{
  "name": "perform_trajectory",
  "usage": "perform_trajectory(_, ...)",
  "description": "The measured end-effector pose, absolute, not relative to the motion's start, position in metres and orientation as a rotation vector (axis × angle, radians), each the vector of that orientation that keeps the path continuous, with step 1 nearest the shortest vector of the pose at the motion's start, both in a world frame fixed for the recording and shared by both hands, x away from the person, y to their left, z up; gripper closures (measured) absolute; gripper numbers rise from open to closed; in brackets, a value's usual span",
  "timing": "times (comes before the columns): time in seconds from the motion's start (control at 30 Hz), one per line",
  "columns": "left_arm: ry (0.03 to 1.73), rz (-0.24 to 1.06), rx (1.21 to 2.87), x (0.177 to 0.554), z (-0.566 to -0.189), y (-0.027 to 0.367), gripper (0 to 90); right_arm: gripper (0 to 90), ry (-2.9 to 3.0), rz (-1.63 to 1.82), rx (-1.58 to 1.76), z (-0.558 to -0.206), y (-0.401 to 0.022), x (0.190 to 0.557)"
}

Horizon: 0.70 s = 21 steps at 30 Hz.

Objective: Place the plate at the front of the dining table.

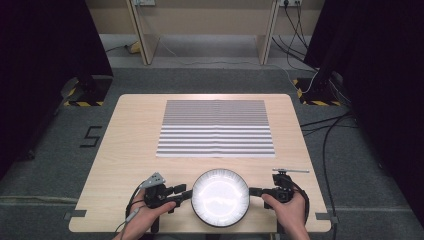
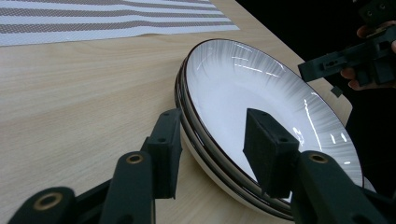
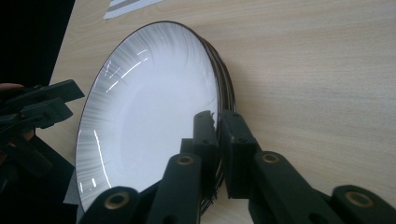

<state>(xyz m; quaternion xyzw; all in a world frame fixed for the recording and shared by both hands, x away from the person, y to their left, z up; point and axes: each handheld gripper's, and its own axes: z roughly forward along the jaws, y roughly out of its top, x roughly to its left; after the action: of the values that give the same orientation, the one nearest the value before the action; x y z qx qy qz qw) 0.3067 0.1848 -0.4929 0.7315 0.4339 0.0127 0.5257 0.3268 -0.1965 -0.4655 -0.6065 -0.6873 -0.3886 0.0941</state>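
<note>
Both forearms come in low at the near edge. The left gripper [image 1: 184, 195] points right, jaws spread wide apart. The right gripper [image 1: 254, 191] points left, jaws pinched nearly together. Each hand [image 1: 147, 212] wraps its gripper from behind.

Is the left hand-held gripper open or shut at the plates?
Open. In the left gripper view, the left hand-held gripper's jaws stand apart, one on each side of the rim of the stacked plates.

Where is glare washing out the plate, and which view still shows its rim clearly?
High view: the plate is blown out to a bright white disc. Left gripper view: only thin streaks of glare, and the stacked dark rims read sharply. Right gripper view: mild streaks, with the right gripper shut on the rim.
</note>
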Motion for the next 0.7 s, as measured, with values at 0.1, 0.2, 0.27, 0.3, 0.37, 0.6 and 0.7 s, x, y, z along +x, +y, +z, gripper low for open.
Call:
perform_trajectory(0.1,1.039,0.018,1.756,0.308,-0.493,0.182,57.5,87.6,-2.059,-1.142,-1.807,-0.465,-0.194,0.327)
perform_trajectory(0.2,1.043,0.014,1.768,0.309,-0.494,0.179,58.3,88.5,-2.072,-1.126,-1.806,-0.464,-0.193,0.328)
perform_trajectory(0.27,1.043,0.012,1.774,0.309,-0.495,0.178,59.1,90.0,-2.101,-1.119,-1.810,-0.461,-0.192,0.328)
perform_trajectory(0.3,1.044,0.008,1.775,0.309,-0.495,0.177,59.4,90.0,-2.107,-1.109,-1.802,-0.460,-0.191,0.328)
perform_trajectory(0.37,1.046,0.006,1.776,0.309,-0.495,0.177,59.5,90.0,-2.130,-1.096,-1.803,-0.459,-0.189,0.327)
perform_trajectory(0.6,1.044,0.002,1.775,0.309,-0.494,0.176,59.5,90.0,-2.148,-1.091,-1.805,-0.459,-0.185,0.326)
perform_trajectory(0.7,1.060,0.022,1.777,0.310,-0.494,0.177,58.0,90.0,-2.151,-1.080,-1.781,-0.460,-0.179,0.326)
